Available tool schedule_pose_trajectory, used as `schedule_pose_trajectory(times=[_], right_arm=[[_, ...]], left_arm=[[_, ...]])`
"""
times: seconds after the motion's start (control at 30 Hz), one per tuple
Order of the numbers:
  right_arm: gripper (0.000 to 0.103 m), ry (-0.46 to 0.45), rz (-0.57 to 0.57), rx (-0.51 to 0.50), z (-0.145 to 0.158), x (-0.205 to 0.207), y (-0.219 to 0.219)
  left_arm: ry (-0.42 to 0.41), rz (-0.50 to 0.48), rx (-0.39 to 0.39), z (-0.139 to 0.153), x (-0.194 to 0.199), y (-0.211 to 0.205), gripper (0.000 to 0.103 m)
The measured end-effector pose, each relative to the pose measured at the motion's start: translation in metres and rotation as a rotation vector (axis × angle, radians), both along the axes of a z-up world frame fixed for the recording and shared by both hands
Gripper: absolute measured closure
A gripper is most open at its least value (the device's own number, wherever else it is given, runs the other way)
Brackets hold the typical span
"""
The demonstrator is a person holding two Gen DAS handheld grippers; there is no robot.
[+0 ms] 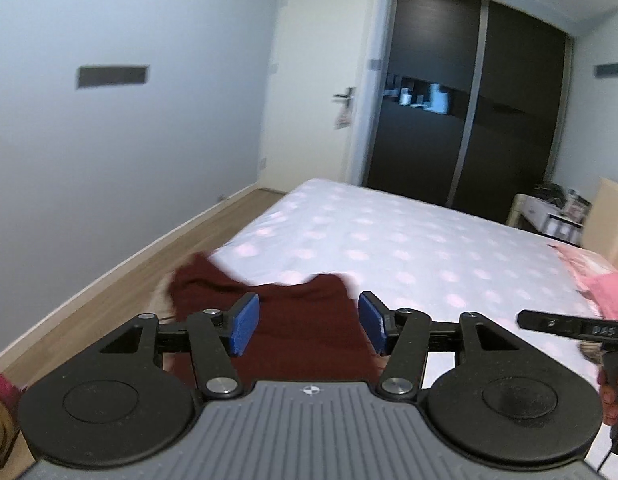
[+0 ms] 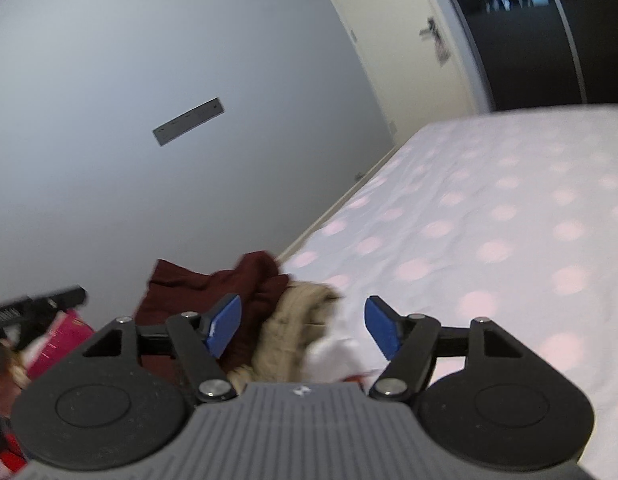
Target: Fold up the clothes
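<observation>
My 2 blue-padded grippers, left (image 1: 307, 322) and right (image 2: 303, 326), hang wide and empty above the rumpled maroon knit garment (image 1: 293, 320) heaped at the polka-dot bed's (image 1: 409, 248) corner; poised, I judge, for gripping.

Pale blue-grey wall (image 1: 129, 152) carried dark rectangular plate (image 1: 112, 76). White door (image 1: 317, 80) stood shut beside dark sliding wardrobe (image 1: 469, 108). Light wood floor (image 1: 121, 284) ran alongside bed (image 1: 409, 240) covered with white, pink-dotted sheet. Lighting was dim, cool.
</observation>
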State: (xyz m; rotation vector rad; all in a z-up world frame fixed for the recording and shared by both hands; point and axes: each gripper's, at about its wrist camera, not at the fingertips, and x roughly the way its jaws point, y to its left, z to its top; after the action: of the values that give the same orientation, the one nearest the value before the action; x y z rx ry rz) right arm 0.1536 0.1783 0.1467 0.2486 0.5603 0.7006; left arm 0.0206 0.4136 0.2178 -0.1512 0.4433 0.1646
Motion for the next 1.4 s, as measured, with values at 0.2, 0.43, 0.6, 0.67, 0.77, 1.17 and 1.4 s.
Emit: schedule_pose_trajectory(times=[0.2, 0.43, 0.6, 0.67, 0.77, 1.17, 1.4], right_arm=[[0.027, -0.073, -0.104, -0.074, 0.027, -0.032, -0.091], [0.019, -0.139, -0.258, -0.113, 0.049, -0.080, -0.211], [0.017, -0.161, -0.365, -0.125, 0.043, -0.116, -0.290], [0.017, -0.161, -0.400, -0.147, 0.035, -0.128, -0.315], [0.015, -0.160, -0.445, -0.194, 0.021, -0.145, -0.347], [0.013, -0.116, -0.568, -0.267, -0.081, -0.204, -0.380], [0.011, -0.168, -0.568, -0.354, -0.145, -0.223, -0.356]], left_arm=[[-0.032, -0.161, 0.059, 0.033, 0.011, -0.109, 0.043], [-0.062, -0.344, 0.098, 0.044, 0.031, -0.243, 0.038], [-0.083, -0.460, 0.112, 0.030, 0.029, -0.331, 0.033], [-0.093, -0.494, 0.103, 0.020, 0.027, -0.361, 0.029], [-0.084, -0.536, 0.092, -0.002, 0.020, -0.396, 0.029], [0.030, -0.434, 0.025, -0.135, -0.028, -0.424, 0.029], [0.085, -0.376, 0.039, -0.190, -0.043, -0.429, 0.024]])
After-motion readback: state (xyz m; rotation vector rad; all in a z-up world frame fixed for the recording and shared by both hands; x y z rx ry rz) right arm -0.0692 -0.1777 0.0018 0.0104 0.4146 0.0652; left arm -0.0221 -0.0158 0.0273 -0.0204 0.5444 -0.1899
